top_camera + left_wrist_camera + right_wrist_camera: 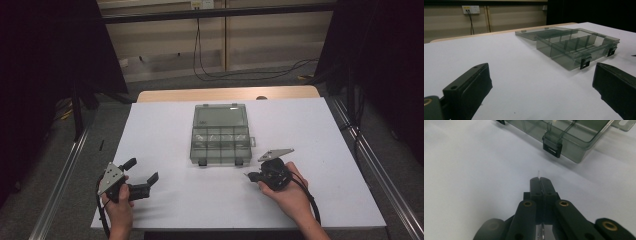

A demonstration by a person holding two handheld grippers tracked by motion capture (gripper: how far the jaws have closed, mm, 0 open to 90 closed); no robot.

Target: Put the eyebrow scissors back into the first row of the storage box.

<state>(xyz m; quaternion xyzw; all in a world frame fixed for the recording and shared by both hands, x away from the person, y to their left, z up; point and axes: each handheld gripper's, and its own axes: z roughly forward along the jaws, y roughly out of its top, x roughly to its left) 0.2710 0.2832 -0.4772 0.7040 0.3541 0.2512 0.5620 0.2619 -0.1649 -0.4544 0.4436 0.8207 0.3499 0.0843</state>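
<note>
Near the open smoky clear plastic compartment box point(220, 134), right gripper point(540, 179) jaws had clamped a thin clear sliver point(538, 173); insertion pending. Left gripper point(145, 175) jaws gaped, empty.

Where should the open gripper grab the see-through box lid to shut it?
Probably the lid's far free edge, coming from behind the box. The lid lies flat on the table, hinged to the box's rear, so only that edge can swing up. The left gripper stands open wide.
</note>
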